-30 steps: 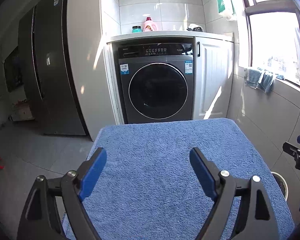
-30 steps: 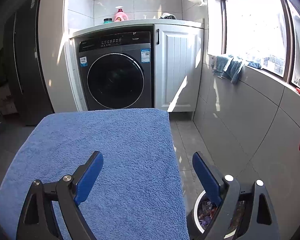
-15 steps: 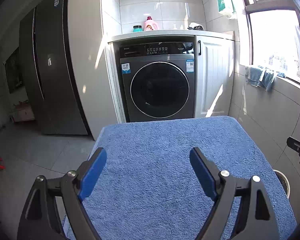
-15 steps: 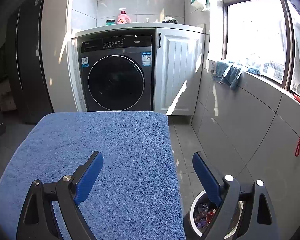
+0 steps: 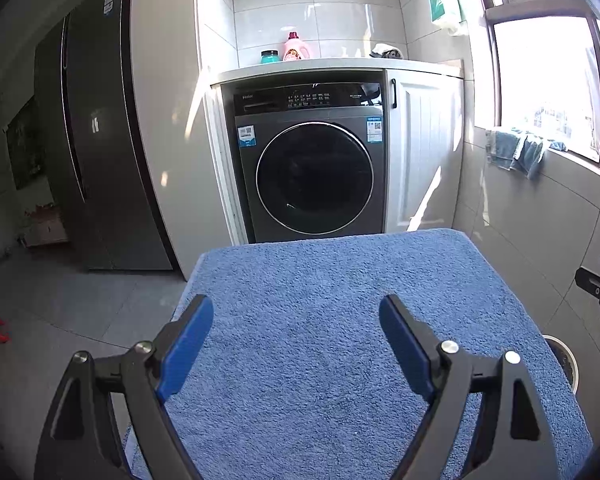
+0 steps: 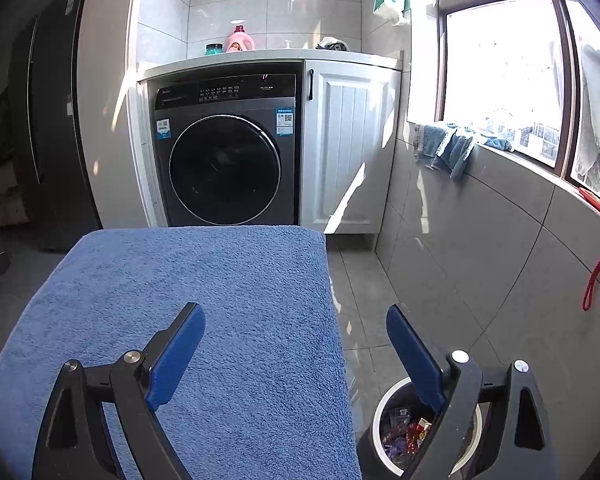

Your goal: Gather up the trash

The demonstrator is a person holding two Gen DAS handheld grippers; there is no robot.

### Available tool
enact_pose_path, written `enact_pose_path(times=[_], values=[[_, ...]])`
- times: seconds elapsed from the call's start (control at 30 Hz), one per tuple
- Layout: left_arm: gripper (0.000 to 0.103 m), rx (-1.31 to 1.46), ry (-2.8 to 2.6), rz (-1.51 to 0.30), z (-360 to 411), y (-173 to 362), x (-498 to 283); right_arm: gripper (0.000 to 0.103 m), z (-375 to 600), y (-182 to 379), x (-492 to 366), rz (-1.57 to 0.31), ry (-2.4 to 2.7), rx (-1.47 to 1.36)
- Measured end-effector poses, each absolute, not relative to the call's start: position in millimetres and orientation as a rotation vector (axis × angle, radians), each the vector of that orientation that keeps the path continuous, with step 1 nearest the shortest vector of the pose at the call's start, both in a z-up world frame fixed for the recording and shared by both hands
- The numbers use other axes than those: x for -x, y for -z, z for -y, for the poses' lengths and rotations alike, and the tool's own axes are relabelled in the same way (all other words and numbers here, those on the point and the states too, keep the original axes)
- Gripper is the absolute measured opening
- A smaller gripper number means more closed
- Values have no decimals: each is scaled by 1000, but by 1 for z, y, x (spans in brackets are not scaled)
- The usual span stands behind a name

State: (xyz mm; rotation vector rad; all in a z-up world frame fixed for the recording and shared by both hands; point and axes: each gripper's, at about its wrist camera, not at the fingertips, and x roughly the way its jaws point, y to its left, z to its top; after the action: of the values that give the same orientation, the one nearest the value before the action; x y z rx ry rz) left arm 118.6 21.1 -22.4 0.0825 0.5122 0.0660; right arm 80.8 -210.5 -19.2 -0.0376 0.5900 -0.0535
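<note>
A blue towel covers the table [image 5: 320, 320], also seen in the right wrist view [image 6: 220, 280]; I see no trash lying on it. A round white-rimmed bin [image 6: 396, 428] stands on the floor right of the table, with colourful wrappers inside; its rim shows in the left wrist view [image 5: 565, 356]. My left gripper [image 5: 296, 316] is open and empty above the towel. My right gripper [image 6: 296, 324] is open and empty, over the table's right edge, its right finger above the bin. The right gripper's tip shows at the left view's right edge [image 5: 598, 288].
A dark washing machine [image 5: 312, 164] stands ahead under a white counter with a pink bottle [image 5: 296, 46]. A white cabinet door [image 6: 344, 144] is beside it. A dark fridge [image 5: 96, 140] stands left. A tiled wall and window with blue cloths [image 6: 448, 148] are right.
Both grippers have risen and pulled back slightly; the table's far edge sits lower in view and more of the bin shows. Both stay open and empty.
</note>
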Motion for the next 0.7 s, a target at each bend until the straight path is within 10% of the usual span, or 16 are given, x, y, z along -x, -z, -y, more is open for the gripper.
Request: enact_pose_path(times=[0.7], values=[[85,-89,-67,-536,-19,27,-123,92,210,21,-82,-593,61,45]])
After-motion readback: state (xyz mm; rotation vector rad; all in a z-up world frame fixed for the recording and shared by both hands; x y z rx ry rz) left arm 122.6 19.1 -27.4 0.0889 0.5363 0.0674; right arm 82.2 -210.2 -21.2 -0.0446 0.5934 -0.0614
